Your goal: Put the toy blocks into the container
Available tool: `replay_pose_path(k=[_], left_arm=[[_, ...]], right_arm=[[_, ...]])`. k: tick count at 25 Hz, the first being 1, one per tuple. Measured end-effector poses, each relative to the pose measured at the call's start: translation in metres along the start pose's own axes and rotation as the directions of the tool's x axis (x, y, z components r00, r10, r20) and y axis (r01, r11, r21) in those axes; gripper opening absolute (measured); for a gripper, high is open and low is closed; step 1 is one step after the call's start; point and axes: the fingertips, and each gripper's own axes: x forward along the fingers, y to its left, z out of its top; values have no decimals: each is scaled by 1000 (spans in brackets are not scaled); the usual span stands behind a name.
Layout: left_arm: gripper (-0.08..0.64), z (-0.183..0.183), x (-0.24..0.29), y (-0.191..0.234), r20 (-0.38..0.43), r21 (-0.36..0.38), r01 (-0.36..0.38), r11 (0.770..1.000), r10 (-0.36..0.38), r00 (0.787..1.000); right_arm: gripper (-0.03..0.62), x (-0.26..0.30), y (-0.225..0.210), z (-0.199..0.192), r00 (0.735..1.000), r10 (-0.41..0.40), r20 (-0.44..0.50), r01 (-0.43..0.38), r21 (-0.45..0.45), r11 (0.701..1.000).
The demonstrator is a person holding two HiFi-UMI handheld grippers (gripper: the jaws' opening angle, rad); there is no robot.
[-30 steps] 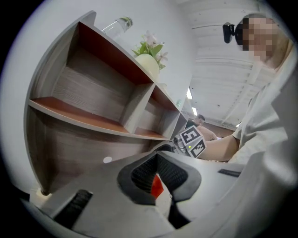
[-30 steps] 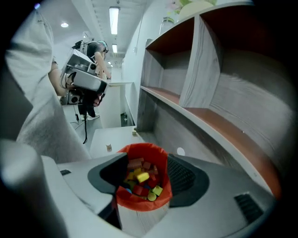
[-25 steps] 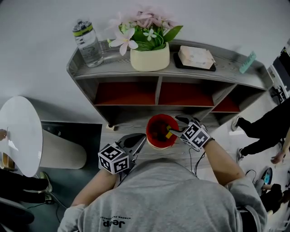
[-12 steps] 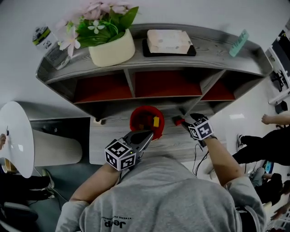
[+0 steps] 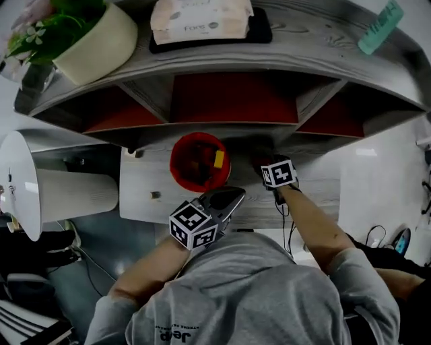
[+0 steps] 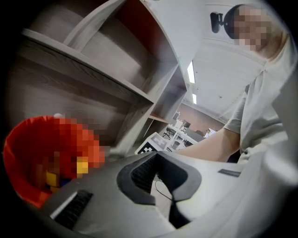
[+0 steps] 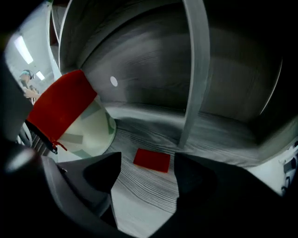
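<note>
The red container stands on the grey wooden low board with several blocks in it, a yellow one at its right rim. My right gripper points down just right of it. In the right gripper view its jaws stand open over a flat red block that lies on the board untouched; the jaws have just been opening. The container is to their left. My left gripper hovers shut and empty in front of the container, holding nothing.
A grey shelf unit with red-backed bays rises behind the board; its upright post stands just beyond the red block. On top sit a tissue box, a flower pot and a teal item. A white round stool stands at left.
My right gripper let the yellow block go into the container, then swung right and down to the board with wider jaws. The left gripper shifted right, toward the container's front.
</note>
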Motion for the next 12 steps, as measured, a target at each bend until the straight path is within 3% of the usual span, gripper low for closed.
replay_pose_path(k=[5, 8, 9, 12], left_arm=[[12, -19, 11, 6, -10, -33, -47, 998, 47, 999], [12, -28, 14, 6, -18, -47, -69, 997, 68, 998], [12, -30, 16, 5, -20, -50, -72, 996, 71, 997], [12, -32, 18, 1, -22, -51, -72, 996, 71, 997]], right_arm=[[393, 28, 4, -7, 1000, 14, -27, -14, -15, 1000], [389, 36, -2, -8, 1000, -23, -12, 23, -29, 999], [338, 36, -6, -9, 999, -35, -3, 35, -33, 999], [325, 31, -10, -10, 1000, -26, 15, 26, -59, 998]])
